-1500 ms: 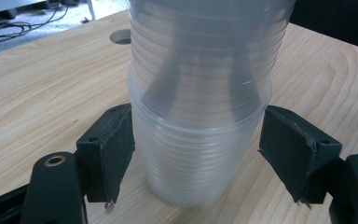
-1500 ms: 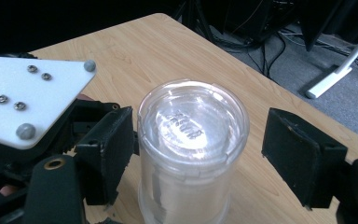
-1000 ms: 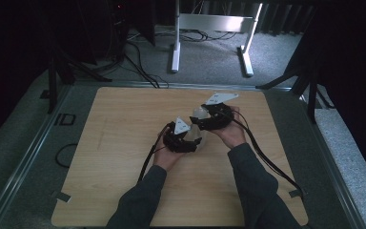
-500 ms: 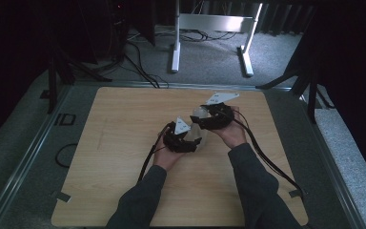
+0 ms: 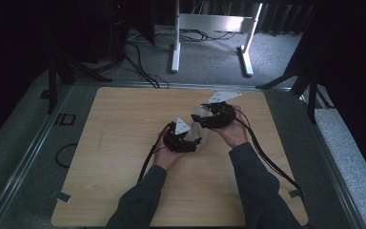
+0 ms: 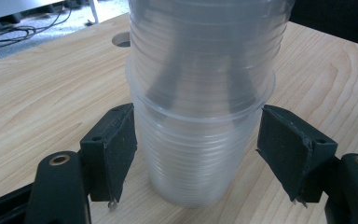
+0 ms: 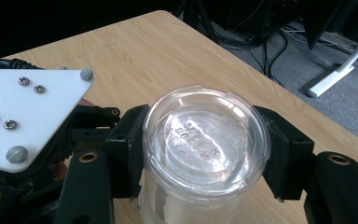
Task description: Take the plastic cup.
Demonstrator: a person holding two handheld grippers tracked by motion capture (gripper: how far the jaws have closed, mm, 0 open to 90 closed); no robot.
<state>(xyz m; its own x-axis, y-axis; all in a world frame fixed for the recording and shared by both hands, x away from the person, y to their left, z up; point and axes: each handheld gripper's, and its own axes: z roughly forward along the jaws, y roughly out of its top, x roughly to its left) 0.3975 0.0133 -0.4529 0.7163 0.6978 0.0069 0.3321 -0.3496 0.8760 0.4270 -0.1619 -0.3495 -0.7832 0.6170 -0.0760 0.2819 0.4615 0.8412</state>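
Person's sleeves came in at near edge of the wooden surface point(image 5: 124, 157), one gripper per hand. Left gripper point(image 5: 190, 141) sat mid-surface w/ fingers point(image 6: 114, 149) set either side of the lower cup of a clear plastic cup stack point(image 6: 200, 107); left pad touched the wall, right pad stood just clear, so no firm clamp seen; fingers had just been closing a little w/ stack between them. Stack lay tilted across, btwn the two grippers. Just beyond, right gripper point(image 5: 205, 114) had fingers point(image 7: 130, 144) closed on the far, bottom end of the stack, pads pressed to both sides; they had just been closing onto it. Farther off: round hole point(image 6: 122, 40) in surface, then white stand point(image 5: 209, 33) and cables point(image 5: 138, 57) on grey floor.
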